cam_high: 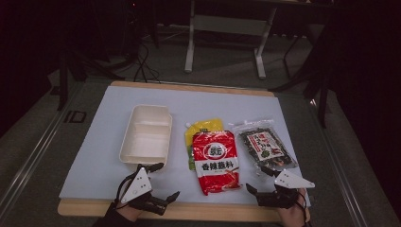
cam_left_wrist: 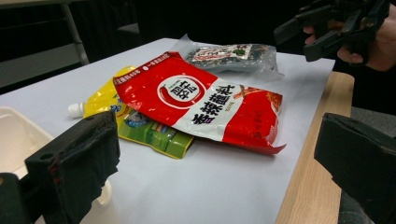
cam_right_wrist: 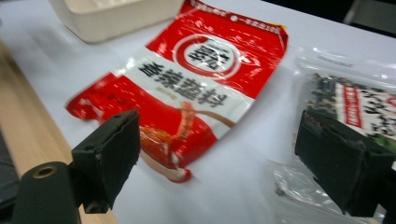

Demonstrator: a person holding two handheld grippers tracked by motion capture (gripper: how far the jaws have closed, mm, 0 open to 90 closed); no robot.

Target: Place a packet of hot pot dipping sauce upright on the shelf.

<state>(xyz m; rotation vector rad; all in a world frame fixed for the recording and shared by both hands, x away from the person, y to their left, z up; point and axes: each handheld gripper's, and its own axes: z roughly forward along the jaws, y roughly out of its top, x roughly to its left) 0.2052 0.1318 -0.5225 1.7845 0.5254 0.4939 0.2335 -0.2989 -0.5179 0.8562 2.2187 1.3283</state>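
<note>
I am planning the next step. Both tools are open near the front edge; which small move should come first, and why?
Probably move the right tool forward to the red packet. It lies on top of the yellow pouch, its near edge faces the open jaws, and the white tray is empty.

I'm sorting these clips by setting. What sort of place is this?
Probably a lab or workshop set up for recording, not a home kitchen. A white mat covers a wooden table, food packets such as the red packet are laid out in a row, and cables trail on the dim floor behind.
</note>
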